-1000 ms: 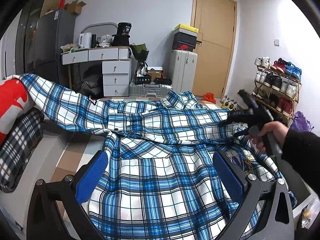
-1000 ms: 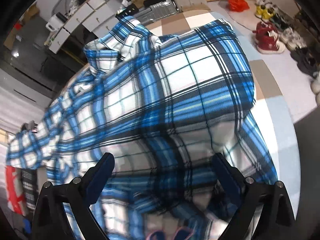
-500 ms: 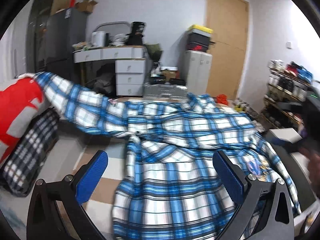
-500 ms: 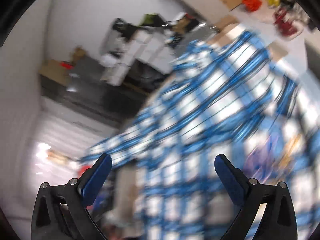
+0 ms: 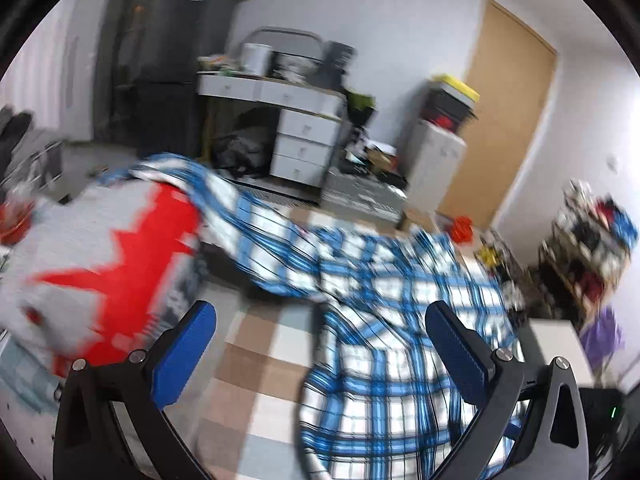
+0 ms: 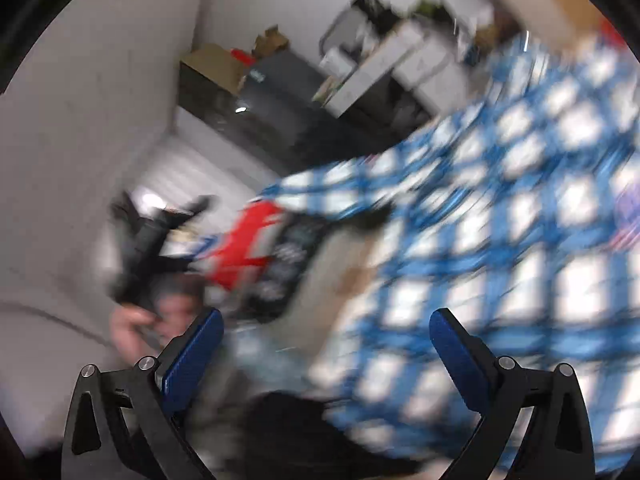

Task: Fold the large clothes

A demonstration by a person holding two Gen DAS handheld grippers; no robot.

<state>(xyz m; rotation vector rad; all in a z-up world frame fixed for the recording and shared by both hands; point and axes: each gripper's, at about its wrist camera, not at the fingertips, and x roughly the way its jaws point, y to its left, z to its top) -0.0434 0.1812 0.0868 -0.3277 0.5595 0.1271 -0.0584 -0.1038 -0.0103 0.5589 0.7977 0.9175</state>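
Your left gripper (image 5: pixel 320 344) hangs wide apart and empty above the checkered surface (image 5: pixel 260 344). Your blue-and-white plaid shirt (image 5: pixel 396 320) lies spread there, one sleeve draped over the red-and-white cushion (image 5: pixel 120 264).

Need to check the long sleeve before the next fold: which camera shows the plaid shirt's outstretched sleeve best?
The left wrist view: the plaid shirt runs its sleeve up over the red and white cushion, only mildly blurred. The right wrist view shows the shirt heavily smeared, its sleeve barely traceable.
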